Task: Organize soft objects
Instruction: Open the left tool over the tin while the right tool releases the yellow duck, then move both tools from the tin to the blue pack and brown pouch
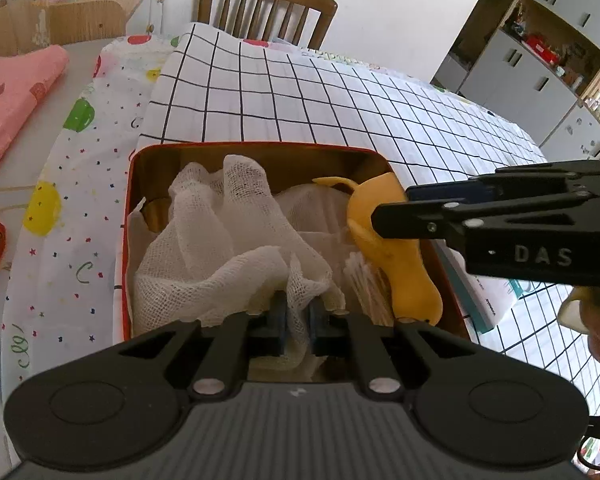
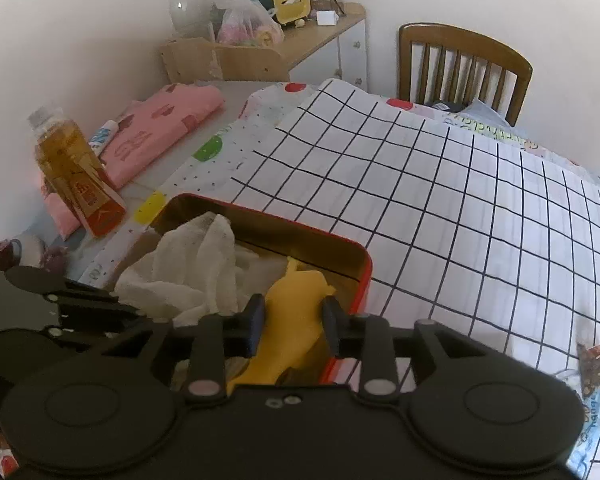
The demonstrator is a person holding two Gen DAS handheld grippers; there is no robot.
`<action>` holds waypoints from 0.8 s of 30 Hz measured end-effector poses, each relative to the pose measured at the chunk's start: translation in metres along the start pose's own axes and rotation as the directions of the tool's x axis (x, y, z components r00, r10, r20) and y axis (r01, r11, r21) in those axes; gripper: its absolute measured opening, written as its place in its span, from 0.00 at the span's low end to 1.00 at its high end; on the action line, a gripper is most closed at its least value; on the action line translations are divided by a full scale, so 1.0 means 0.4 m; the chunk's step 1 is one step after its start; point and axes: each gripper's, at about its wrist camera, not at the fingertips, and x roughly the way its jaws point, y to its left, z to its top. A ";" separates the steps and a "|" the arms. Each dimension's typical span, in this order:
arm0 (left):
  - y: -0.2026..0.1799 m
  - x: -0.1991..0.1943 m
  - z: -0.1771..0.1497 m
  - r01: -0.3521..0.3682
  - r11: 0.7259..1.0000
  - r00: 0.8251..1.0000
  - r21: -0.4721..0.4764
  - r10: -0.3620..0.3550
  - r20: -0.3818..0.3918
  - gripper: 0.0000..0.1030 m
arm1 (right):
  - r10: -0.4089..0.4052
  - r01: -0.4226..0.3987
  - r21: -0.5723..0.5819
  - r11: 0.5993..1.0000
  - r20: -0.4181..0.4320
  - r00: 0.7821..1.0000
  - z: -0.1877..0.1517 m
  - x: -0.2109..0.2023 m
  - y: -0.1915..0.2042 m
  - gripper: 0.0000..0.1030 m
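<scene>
Gauze (image 1: 228, 248) in left tongs (image 1: 298, 314); toy (image 2: 290, 320) btwn right tongs (image 2: 294, 322)

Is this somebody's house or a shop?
Most likely a home, perhaps a dining room: a wooden chair stands at a table under a grid-pattern cloth, with grey cupboards and a cluttered side desk nearby.

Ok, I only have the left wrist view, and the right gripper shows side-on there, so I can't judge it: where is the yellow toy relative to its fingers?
Observer: The yellow toy lies between the right gripper's two fingers, inside the red tin. I cannot tell whether the pads press it.
Operator: Is there anything left of the tin I might knock?
Observer: Yes, a bottle of amber liquid, by the pink cloth.
</scene>
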 end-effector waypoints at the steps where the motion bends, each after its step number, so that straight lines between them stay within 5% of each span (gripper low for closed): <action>1: -0.001 -0.002 0.001 -0.001 1.000 1.000 0.000 0.001 0.001 0.11 | 0.002 -0.002 -0.007 1.000 0.003 1.000 0.000 -0.006 0.002 0.33; 4: -0.005 -0.009 0.004 -0.001 1.000 1.000 -0.003 0.001 0.005 0.23 | 0.008 -0.007 -0.031 0.999 0.020 1.000 -0.003 -0.025 0.011 0.39; 6: -0.008 -0.015 0.006 0.003 1.000 1.000 -0.005 -0.003 0.014 0.47 | 0.014 -0.013 -0.036 0.999 0.029 0.999 -0.003 -0.039 0.014 0.43; 7: -0.011 -0.019 0.007 0.007 1.000 1.000 -0.005 -0.006 0.025 0.70 | 0.020 -0.018 -0.036 0.999 0.033 0.999 -0.004 -0.046 0.015 0.44; 8: -0.015 -0.029 0.005 0.011 1.000 0.999 -0.003 -0.011 0.044 0.77 | 0.024 -0.023 -0.037 0.999 0.038 0.999 -0.005 -0.054 0.015 0.45; 24: -0.102 -0.143 -0.023 0.004 0.998 0.994 0.057 -0.011 0.113 0.77 | 0.082 -0.077 -0.040 0.996 0.145 0.986 -0.045 -0.230 0.000 0.55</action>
